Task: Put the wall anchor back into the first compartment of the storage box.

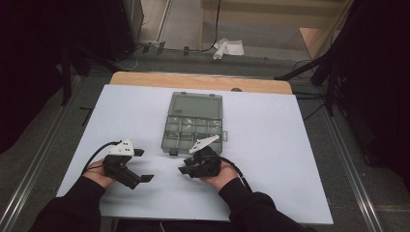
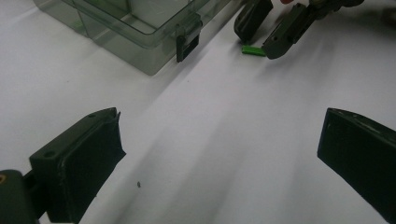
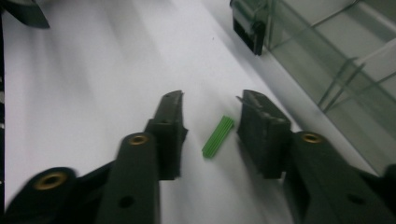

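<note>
The green ribbed piece (image 3: 218,136) lies flat on the white table (image 1: 270,159), just in front of the clear compartment box (image 1: 194,123), between the spread jaws of the right gripper (image 3: 211,100), touching neither pad. Its long axis runs roughly along the jaws (tilted a little toward the right-hand one), so closing them would likely pinch it across its narrow width. The left gripper (image 1: 141,165) hovers well apart, jaws wide and empty.

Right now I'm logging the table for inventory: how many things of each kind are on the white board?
Clear compartment box: 1
Green ribbed piece: 1
Hand-held tongs: 2, left and right
Total: 4
</note>
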Demonstrator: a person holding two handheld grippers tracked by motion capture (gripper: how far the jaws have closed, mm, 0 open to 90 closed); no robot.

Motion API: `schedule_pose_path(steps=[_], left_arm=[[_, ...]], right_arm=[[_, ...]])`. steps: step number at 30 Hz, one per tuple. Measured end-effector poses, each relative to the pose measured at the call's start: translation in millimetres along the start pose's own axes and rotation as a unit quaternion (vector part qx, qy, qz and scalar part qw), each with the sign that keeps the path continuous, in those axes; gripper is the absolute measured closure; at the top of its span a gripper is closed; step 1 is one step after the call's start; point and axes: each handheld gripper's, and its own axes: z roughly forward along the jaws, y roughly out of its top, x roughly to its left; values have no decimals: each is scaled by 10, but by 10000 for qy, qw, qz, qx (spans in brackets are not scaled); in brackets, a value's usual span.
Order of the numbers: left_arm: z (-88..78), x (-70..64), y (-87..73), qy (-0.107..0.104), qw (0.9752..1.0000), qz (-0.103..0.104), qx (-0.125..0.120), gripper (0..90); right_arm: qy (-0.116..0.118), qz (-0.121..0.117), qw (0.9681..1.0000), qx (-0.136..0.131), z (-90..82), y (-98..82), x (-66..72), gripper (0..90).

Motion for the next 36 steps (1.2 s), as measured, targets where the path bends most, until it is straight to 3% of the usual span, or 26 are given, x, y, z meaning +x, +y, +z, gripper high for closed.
schedule_pose_path(steps=[8, 11, 12, 15, 26, 36], left_arm=[[2, -1, 0, 0, 10000, 2, 9, 0], [-3, 2, 0, -2, 10000, 7, 10, 0], [-17, 4, 8, 22, 9999, 19, 113, 0], [-7, 4, 3, 7, 10000, 5, 44, 0], [-10, 3, 4, 6, 10000, 14, 58, 0], [-5, 0, -13, 10, 10000, -15, -24, 0]], right_arm=[[-243, -25, 9997, 99, 17, -2, 19, 768], [-274, -50, 9995, 126, 19, 6, 21, 796], [-276, -51, 9995, 122, 22, 6, 18, 810], [-274, -18, 9995, 128, 26, 6, 4, 846], [-21, 260, 9992, 291, 13, 62, -40, 847], [114, 344, 9993, 98, -87, 141, -44, 847]])
